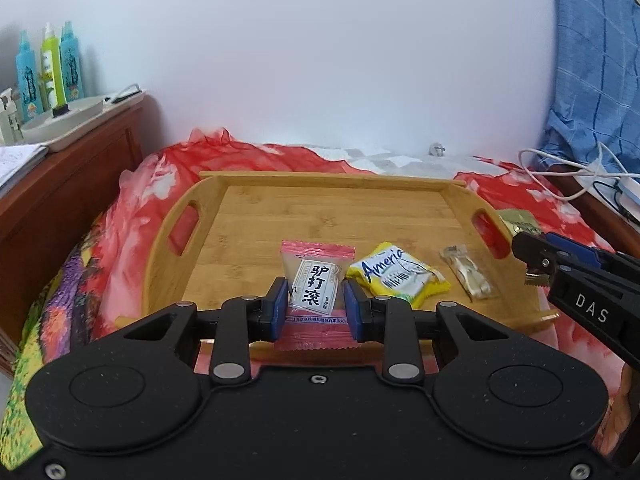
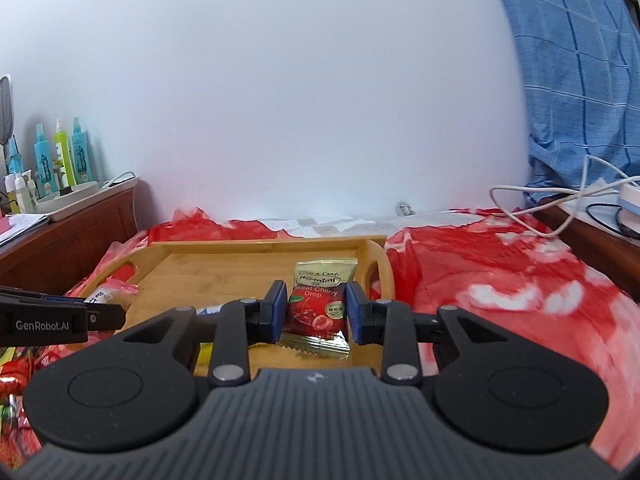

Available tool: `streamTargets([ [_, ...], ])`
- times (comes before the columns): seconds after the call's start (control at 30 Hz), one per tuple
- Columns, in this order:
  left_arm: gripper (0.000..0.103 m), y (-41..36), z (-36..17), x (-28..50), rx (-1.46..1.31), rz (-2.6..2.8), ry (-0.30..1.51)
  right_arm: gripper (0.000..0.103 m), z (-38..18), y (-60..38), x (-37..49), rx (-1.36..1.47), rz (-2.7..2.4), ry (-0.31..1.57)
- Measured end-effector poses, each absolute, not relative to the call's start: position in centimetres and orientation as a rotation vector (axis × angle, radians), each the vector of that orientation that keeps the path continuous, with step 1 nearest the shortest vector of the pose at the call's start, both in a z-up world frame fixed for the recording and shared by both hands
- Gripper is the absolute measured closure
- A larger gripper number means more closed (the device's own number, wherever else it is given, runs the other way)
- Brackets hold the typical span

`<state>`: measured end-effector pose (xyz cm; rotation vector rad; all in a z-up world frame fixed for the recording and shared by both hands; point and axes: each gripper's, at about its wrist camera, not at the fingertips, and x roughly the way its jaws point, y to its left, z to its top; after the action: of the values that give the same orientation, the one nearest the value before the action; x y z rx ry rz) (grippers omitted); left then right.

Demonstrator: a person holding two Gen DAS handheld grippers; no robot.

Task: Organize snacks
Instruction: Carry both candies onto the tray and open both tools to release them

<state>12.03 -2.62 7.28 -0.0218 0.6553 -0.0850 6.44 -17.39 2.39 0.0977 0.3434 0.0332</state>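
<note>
My left gripper [image 1: 316, 298] is shut on a pink-edged snack packet [image 1: 316, 280] with black Chinese characters, held above the near edge of a bamboo tray [image 1: 320, 216]. On the tray floor lie a yellow "America" packet [image 1: 396, 274] and a small clear packet [image 1: 466, 270]. My right gripper [image 2: 316, 308] is shut on a red and gold cherry drop packet [image 2: 318, 304], over the right end of the tray [image 2: 224, 256]. From the left wrist view the right gripper [image 1: 536, 268] shows at the right, beyond the tray's handle. The left gripper's finger [image 2: 60, 318] enters the right wrist view from the left.
The tray rests on a red floral bedspread [image 2: 480, 280]. A wooden nightstand [image 1: 68, 172] at left carries spray bottles [image 1: 48, 68] and a white dish. White cables [image 2: 560, 200] and a blue checked cloth [image 2: 580, 80] are at the right. More wrapped snacks [image 2: 16, 376] lie at lower left.
</note>
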Motion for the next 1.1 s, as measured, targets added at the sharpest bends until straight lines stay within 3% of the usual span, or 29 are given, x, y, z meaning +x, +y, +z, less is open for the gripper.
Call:
streamTargets([
  [0.5, 0.074, -3.3, 4.2, 18.8, -0.026, -0.05, 0.717, 0.067, 0.3, -16.9, 13.1, 0.128, 0.15, 0.432],
  [1.1, 0.074, -4.0, 2.4, 19.8, -0.003, -0.059, 0.731, 0.066, -1.1, -15.7, 14.7, 0.106, 0.167, 0.499],
])
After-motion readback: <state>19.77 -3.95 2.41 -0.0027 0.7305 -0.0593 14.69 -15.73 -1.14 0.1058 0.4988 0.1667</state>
